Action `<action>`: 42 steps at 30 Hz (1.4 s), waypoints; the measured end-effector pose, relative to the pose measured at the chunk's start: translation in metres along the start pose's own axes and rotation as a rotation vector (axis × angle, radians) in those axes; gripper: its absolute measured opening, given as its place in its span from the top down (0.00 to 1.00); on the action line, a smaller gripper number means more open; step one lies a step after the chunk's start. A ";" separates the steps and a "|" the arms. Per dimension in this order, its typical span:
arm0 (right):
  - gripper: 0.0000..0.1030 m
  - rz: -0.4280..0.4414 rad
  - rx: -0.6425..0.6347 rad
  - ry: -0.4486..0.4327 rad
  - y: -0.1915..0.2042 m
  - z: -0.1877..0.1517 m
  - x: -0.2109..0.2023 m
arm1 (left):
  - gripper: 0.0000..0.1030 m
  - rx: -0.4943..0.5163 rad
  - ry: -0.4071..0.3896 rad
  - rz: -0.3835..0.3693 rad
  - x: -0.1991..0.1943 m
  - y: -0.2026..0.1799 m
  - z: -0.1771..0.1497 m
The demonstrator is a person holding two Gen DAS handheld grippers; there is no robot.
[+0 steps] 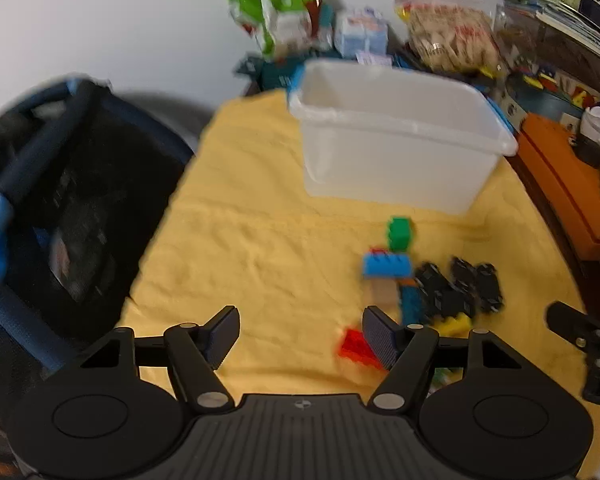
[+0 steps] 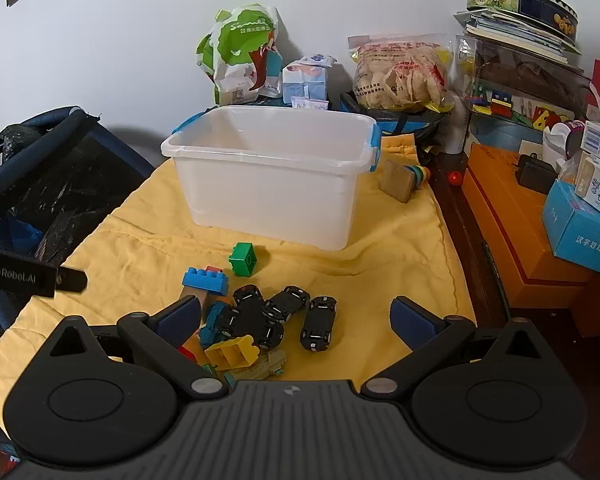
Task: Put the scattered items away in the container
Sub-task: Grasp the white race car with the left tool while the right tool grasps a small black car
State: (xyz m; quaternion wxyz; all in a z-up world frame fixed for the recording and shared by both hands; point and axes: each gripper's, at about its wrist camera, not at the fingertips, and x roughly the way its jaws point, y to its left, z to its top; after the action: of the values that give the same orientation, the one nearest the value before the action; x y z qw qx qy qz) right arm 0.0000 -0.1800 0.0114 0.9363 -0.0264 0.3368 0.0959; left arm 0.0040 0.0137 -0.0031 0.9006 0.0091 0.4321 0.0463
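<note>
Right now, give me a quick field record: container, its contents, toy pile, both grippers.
container: clear plastic bin with blue latches, upright on the yellow cloth, lid off
contents: none visible
toys: green block, blue brick, black toy cars, yellow piece, clustered in front of the bin
left gripper: open, empty
right gripper: open, empty, over the pile

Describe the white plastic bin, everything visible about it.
The white plastic bin is a translucent rectangular tub with a rolled rim and blue clip handles at its ends. It stands upright, lidless, on the yellow cloth, with nothing visible inside from these angles. The toy pile lies in front, not touching it; a wooden block sits beside its right end.
</note>
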 end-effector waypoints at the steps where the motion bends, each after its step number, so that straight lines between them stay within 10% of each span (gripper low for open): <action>1: 0.00 0.002 0.002 0.003 0.000 -0.001 0.001 | 0.30 0.014 0.011 0.007 0.002 -0.002 0.000; 31: 0.00 0.042 0.025 0.012 -0.007 -0.024 0.030 | 0.23 0.102 0.053 -0.018 0.048 -0.021 -0.025; 42: 0.10 0.046 -0.018 -0.037 -0.012 -0.028 0.032 | 0.23 0.171 -0.061 -0.023 0.044 -0.030 -0.032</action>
State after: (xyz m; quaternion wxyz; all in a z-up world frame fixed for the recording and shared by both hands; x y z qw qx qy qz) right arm 0.0095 -0.1897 -0.0306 0.9396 -0.0253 0.3193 0.1208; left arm 0.0087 -0.0131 -0.0586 0.9098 0.0825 0.4068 -0.0016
